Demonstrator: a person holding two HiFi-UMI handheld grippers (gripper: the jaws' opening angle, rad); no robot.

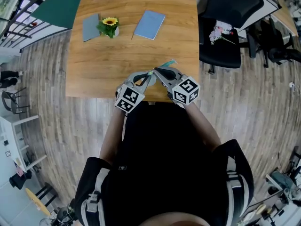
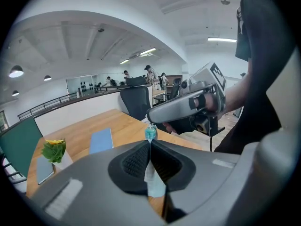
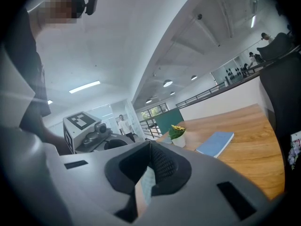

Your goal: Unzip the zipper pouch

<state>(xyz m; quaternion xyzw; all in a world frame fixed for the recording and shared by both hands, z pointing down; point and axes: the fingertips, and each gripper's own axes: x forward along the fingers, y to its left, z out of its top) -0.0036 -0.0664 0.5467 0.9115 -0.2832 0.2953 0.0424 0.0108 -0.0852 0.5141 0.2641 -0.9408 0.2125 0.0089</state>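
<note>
The zipper pouch [image 1: 168, 63] is a pale teal piece that shows just beyond both grippers, over the wooden table's [image 1: 108, 65] front edge. My left gripper [image 1: 151, 73] and right gripper [image 1: 156, 70] meet tip to tip there. In the left gripper view the left gripper [image 2: 150, 142] is shut on pale pouch fabric [image 2: 154, 185], and a small teal zipper pull [image 2: 150, 133] sticks out at its tips. In the right gripper view the right gripper [image 3: 150, 145] is shut on a strip of the same pale fabric [image 3: 146, 185]. Most of the pouch is hidden by the grippers.
At the table's far side stand a potted sunflower [image 1: 110, 25], a blue notebook [image 1: 149, 24] and a grey notebook [image 1: 91, 27]. A black office chair [image 1: 225, 27] stands to the right of the table. A green board [image 1: 61, 6] leans at the far left.
</note>
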